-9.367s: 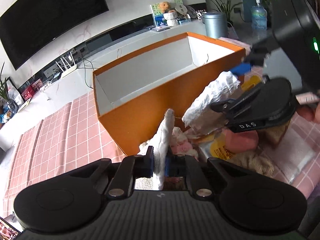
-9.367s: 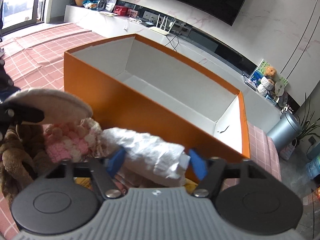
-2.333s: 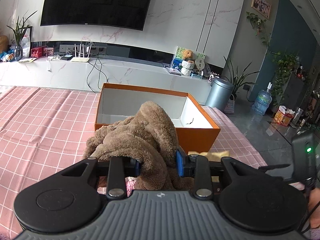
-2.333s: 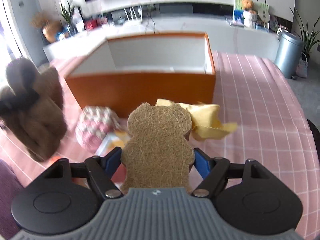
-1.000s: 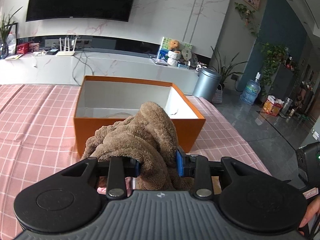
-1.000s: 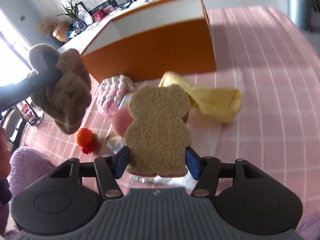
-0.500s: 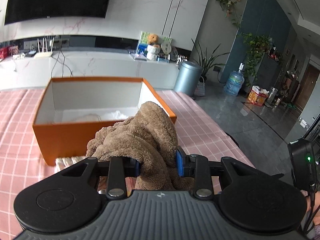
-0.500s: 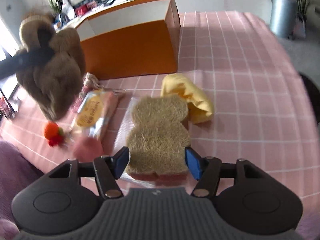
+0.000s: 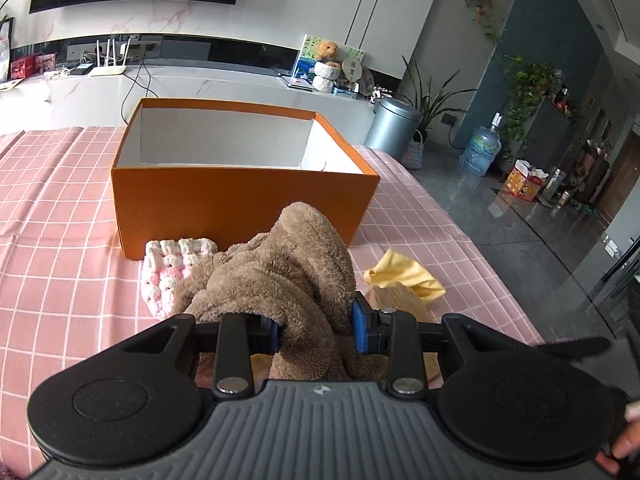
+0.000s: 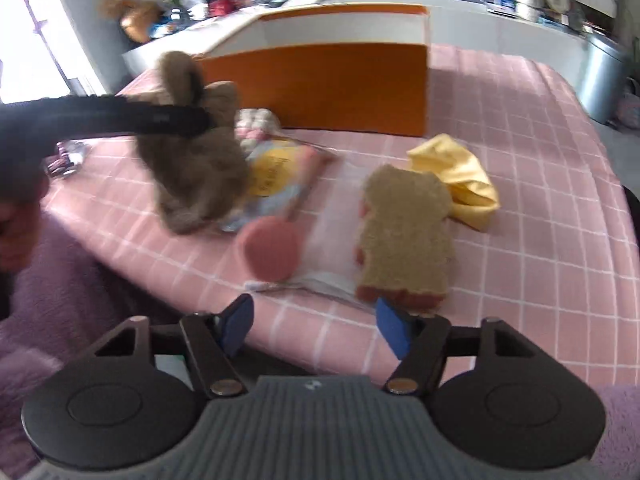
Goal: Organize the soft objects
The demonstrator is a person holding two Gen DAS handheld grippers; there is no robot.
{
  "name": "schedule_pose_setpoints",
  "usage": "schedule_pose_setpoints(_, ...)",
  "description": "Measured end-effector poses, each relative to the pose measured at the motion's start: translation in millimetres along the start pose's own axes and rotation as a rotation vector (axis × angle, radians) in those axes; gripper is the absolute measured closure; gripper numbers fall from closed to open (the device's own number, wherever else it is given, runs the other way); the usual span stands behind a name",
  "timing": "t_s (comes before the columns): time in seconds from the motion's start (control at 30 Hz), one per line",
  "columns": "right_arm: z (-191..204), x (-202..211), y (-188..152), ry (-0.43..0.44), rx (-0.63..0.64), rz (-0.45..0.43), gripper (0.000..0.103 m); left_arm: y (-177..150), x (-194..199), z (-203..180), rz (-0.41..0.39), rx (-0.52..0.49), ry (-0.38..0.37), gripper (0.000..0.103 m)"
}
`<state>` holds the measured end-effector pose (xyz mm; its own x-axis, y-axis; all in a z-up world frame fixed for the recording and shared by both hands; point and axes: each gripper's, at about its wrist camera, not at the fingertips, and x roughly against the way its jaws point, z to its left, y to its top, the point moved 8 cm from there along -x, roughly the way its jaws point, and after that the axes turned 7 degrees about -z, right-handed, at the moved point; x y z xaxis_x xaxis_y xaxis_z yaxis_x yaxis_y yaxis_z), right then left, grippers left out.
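Observation:
My left gripper (image 9: 316, 330) is shut on a brown fluffy cloth (image 9: 280, 280) and holds it above the pink checked table, in front of the orange box (image 9: 240, 196). The cloth also shows in the right wrist view (image 10: 192, 168), hanging from the left gripper's finger. My right gripper (image 10: 316, 326) is open and empty, just behind the bear-shaped brown sponge (image 10: 404, 240), which lies flat on the table. A yellow cloth (image 10: 460, 184), a pink round puff (image 10: 272, 252), a pink-and-white crochet piece (image 9: 176, 268) and a yellow-labelled packet (image 10: 280, 172) lie near the box.
The orange box (image 10: 340, 84) stands open at the middle of the table. A clear plastic bag (image 10: 324, 248) lies under the puff and sponge. Purple fabric (image 10: 60, 300) lies at the table's near edge. A grey bin (image 9: 392, 128) stands on the floor at the right.
My right gripper has opened, left the bear sponge on the table and drawn back from it. My left gripper has lowered a little with the brown cloth in it.

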<state>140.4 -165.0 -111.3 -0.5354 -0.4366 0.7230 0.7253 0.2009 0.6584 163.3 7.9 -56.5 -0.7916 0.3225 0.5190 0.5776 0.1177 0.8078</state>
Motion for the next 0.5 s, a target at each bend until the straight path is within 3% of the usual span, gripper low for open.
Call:
schedule_pose_setpoints(0.2, -34.4, -1.3, 20.8, -0.097, -0.011, -0.052, 0.046, 9.2, -9.5, -20.2, -0.032, 0.003, -0.047, 0.066)
schedule_pose_setpoints(0.4, -69.6, -8.0, 41.7, -0.172, 0.016, -0.091, 0.051, 17.5, -39.9, -49.7, -0.021, -0.018, -0.094, 0.066)
schedule_pose_setpoints(0.5, -88.2, -18.5, 49.4, -0.190, -0.001, -0.095, 0.058, 21.2, -56.1, -64.8, -0.012, -0.049, -0.111, 0.066)
